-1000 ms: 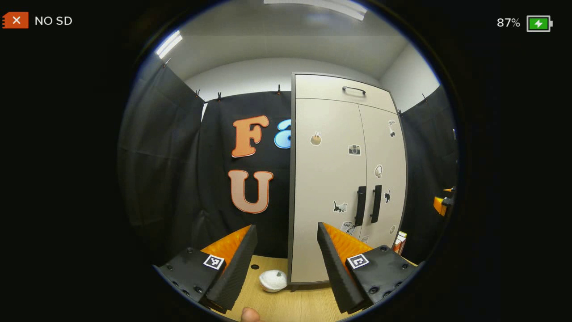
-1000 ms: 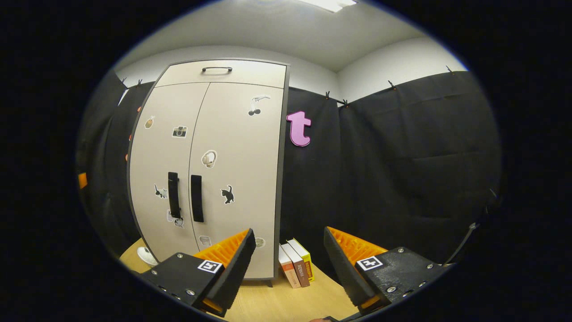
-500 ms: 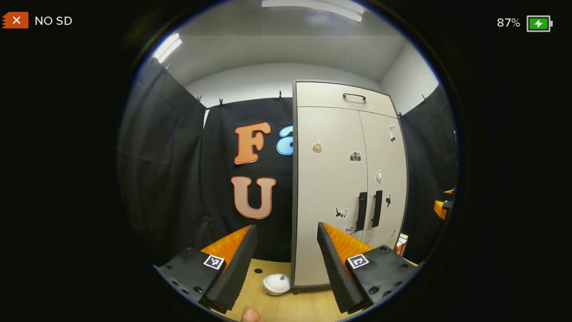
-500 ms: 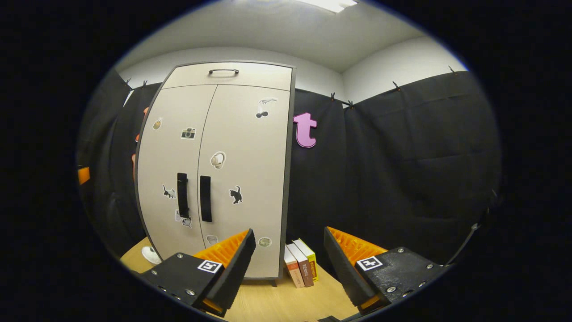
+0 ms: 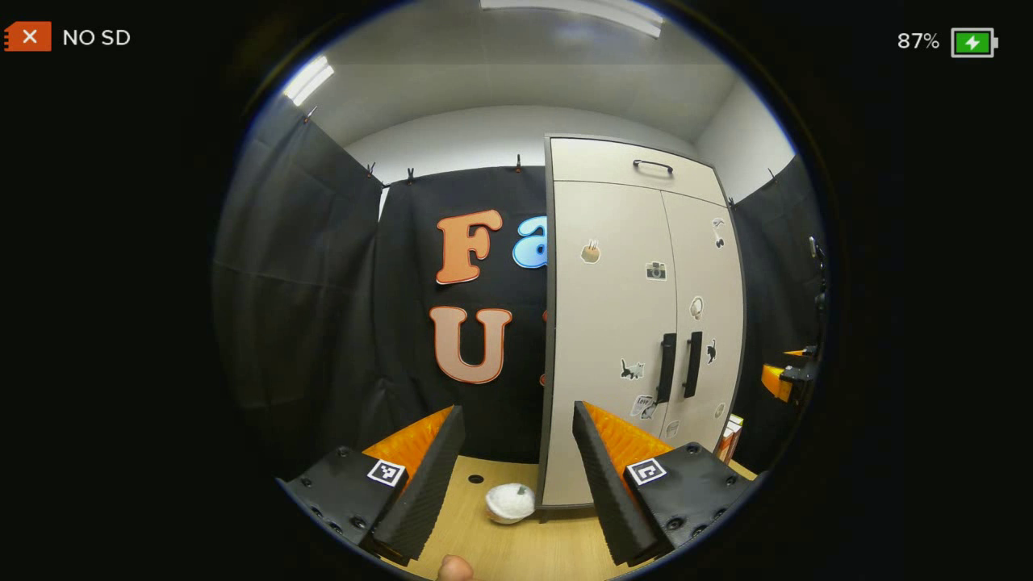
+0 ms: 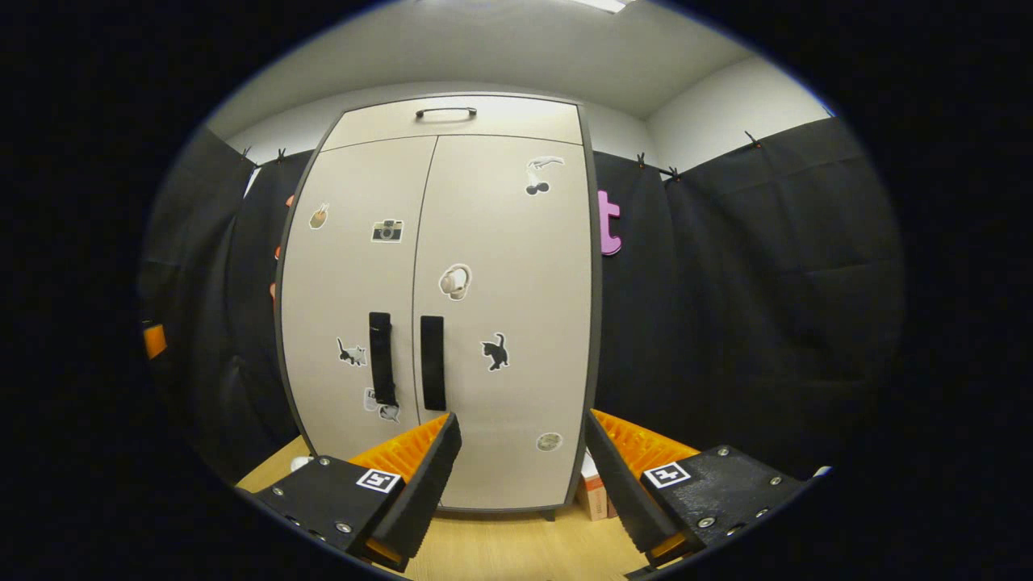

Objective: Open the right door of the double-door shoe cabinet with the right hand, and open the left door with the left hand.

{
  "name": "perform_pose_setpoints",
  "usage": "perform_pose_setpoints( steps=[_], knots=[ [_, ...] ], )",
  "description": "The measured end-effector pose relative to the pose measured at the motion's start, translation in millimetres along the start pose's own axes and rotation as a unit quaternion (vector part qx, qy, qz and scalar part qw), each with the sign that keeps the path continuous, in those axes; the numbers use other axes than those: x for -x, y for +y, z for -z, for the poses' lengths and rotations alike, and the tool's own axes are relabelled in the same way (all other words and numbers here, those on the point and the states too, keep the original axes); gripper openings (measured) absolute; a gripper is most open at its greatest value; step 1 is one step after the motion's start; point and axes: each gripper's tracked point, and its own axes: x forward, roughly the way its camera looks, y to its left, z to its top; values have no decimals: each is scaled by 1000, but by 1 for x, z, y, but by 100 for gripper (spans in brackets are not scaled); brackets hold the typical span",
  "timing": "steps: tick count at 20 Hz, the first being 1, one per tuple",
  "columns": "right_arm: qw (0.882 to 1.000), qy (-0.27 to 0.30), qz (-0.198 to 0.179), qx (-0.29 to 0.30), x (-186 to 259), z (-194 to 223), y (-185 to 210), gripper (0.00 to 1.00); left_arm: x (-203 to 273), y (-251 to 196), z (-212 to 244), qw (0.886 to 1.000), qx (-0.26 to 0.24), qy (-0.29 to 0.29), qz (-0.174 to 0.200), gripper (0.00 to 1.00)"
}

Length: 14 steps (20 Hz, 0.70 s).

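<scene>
Cabinet (image 6: 500, 323) closed, handles (image 6: 432, 363) far ahead of right gripper (image 6: 520, 452); left gripper (image 5: 516, 452) likewise apart; both held spread, empty.

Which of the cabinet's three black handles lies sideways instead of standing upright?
The top handle, a thin bar lying level on the panel above the doors. The left door handle and the right door handle are upright strips side by side at the doors' meeting edge.

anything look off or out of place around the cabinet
Nothing stands out. The cabinet stands upright with both doors shut and flush, the two handles straight. A small white object sits on the floor by its left corner.
</scene>
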Motion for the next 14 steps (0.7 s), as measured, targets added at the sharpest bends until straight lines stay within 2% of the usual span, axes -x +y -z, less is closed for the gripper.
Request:
perform_pose_setpoints(
  steps=[8,14],
  knots=[
    [999,3,-35,-24,-66,-1,58,94,11,38,7,999,-5,3,-41,81],
    [999,11,-36,-14,-119,5,81,94,14,60,11,998,-10,9,-61,81]
  ],
)
